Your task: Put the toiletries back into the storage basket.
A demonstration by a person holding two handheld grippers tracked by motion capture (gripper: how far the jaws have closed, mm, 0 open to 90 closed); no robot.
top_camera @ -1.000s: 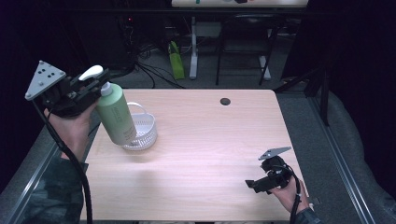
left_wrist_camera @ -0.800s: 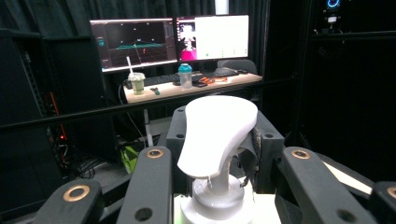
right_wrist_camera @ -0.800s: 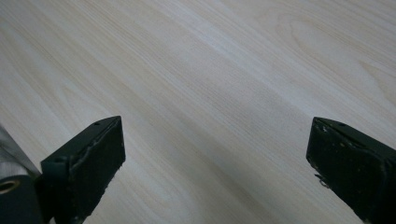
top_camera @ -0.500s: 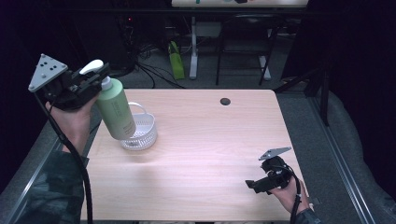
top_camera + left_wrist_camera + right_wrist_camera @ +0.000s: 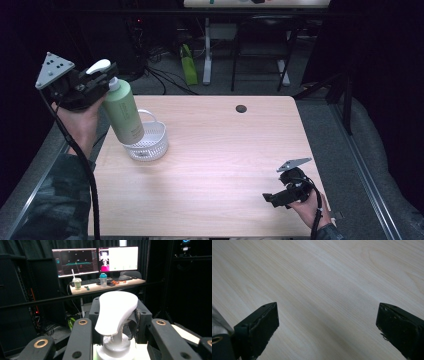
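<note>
A green pump bottle point(image 5: 125, 112) with a white pump head point(image 5: 98, 66) hangs in the air above the table's left side, tilted, its base over a white mesh basket point(image 5: 149, 144). My left gripper point(image 5: 97, 82) is shut on the bottle's neck under the pump head point(image 5: 116, 311). Low at the table's front right, my right gripper point(image 5: 267, 198) stands open over bare wood, nothing between its jaws point(image 5: 327, 327).
The wooden table point(image 5: 225, 165) has a small black round hole point(image 5: 241, 108) near its far edge. Behind the table are desk legs, cables and a green object point(image 5: 188, 63) on the floor. Monitors point(image 5: 95, 261) stand on a far desk.
My left gripper has lifted the green bottle higher and slightly left, away from the basket. The right gripper has stayed still.
</note>
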